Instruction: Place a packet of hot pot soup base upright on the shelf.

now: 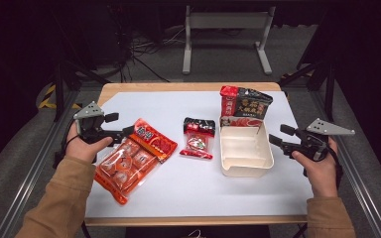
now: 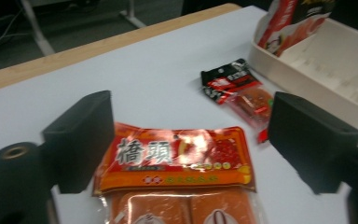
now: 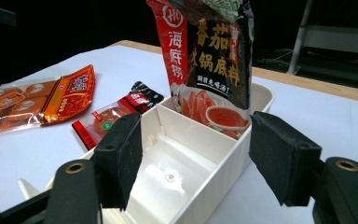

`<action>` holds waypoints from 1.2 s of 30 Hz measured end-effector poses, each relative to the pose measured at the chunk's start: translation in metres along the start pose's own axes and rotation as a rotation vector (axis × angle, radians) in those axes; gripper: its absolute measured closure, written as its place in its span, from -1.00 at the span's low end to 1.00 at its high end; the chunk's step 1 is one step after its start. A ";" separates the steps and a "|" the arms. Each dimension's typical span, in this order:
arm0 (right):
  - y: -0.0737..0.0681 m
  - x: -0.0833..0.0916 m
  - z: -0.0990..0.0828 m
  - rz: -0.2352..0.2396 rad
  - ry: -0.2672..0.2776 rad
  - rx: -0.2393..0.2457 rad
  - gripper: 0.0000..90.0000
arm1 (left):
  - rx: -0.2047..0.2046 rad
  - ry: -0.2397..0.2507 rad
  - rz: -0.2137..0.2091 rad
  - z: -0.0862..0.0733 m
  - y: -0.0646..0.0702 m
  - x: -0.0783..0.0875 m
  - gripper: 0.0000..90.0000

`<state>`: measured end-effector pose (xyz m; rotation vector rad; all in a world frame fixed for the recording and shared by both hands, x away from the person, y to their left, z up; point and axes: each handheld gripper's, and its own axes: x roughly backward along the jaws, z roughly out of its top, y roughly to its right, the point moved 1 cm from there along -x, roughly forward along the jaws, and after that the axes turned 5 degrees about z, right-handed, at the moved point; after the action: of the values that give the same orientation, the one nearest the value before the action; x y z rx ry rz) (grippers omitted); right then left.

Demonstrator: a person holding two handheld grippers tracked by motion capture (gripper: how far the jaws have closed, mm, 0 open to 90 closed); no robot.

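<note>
While both tongs stood with their jaws apart and nothing between them, the work looked only partly done. The left gripper (image 1: 127, 130) had its tips at the top edge of the large orange packet (image 1: 131, 159), and in the left gripper view (image 2: 186, 144) its black jaws framed that packet's printed header (image 2: 177, 158) without yet closing on it. The right gripper (image 1: 276, 137) hovered just off the right wall of the white tray (image 1: 246, 166), its jaws spread wide in the right gripper view (image 3: 196, 158) and aimed across the tray's rim (image 3: 214, 186).

Judging from the layout, the job was packing the packets into the tray. One step appeared finished: the tall red-and-black pouch (image 1: 244, 106) stood upright in the far compartment, leaning against the back wall, seen close up in the right gripper view (image 3: 205, 60). The near compartment, the larger one, held nothing, its bare floor (image 3: 168, 172) plainly visible.

Two packets remained on the white tabletop (image 1: 188, 188): the orange packet lying flat at the left, well apart from the tray, and the small red-and-black packet (image 1: 198, 138) lying between that packet and the tray, just beside the tray's left wall. Probably the orange packet was next, given where the left jaws sat.
</note>
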<state>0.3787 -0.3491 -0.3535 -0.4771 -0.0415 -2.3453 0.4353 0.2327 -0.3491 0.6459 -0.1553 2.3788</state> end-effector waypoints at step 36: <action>0.006 -0.007 -0.006 0.016 -0.002 -0.018 -0.04 | 0.024 -0.123 0.109 -0.016 -0.045 -0.084 -0.66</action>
<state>0.3851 -0.3498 -0.3622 -0.4868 -0.0171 -2.3317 0.5122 0.2243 -0.4065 0.8153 -0.2201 2.4480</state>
